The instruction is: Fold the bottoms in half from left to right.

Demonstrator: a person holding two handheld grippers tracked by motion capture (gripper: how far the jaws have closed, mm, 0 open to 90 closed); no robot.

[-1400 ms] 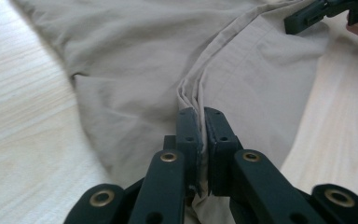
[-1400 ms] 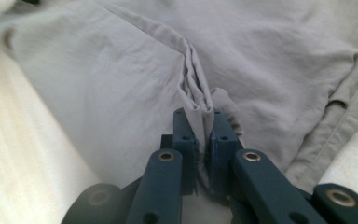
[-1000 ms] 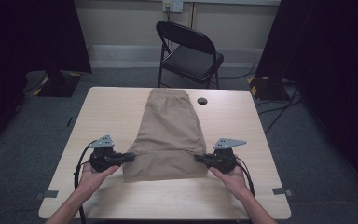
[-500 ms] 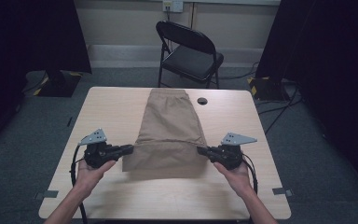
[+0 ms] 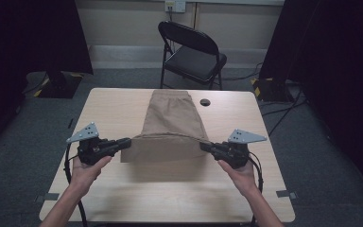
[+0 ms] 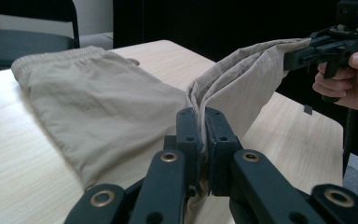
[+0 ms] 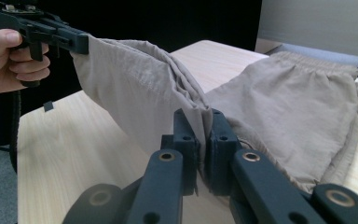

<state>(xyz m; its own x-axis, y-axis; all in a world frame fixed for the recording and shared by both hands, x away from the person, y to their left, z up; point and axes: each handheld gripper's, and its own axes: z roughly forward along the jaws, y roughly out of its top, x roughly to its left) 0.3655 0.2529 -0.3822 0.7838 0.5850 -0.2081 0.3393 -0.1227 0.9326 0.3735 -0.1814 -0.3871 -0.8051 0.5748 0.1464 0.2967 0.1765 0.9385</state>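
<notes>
A pair of tan shorts (image 5: pixel 172 120) lies on the wooden table (image 5: pixel 123 189), its elastic waistband at the far end. My left gripper (image 5: pixel 128 141) is shut on the shorts' near left corner, and my right gripper (image 5: pixel 203 144) is shut on the near right corner. Both hold the near hem stretched above the table, so the cloth hangs in a fold below them. In the left gripper view the jaws (image 6: pixel 202 122) pinch the tan cloth (image 6: pixel 98 102). The right gripper view shows the same pinch (image 7: pixel 204 122) on the shorts (image 7: pixel 298 116), with the other gripper (image 7: pixel 81 43) beyond.
A small black round object (image 5: pixel 204 102) lies on the table right of the waistband. A black folding chair (image 5: pixel 191 49) stands behind the far edge. Bare wood lies between my hands and the near edge. Dark curtains hang at both sides.
Both grippers have risen with the near end of the shorts, lifting the hem off the table. The cloth now hangs folded under the stretched edge.
</notes>
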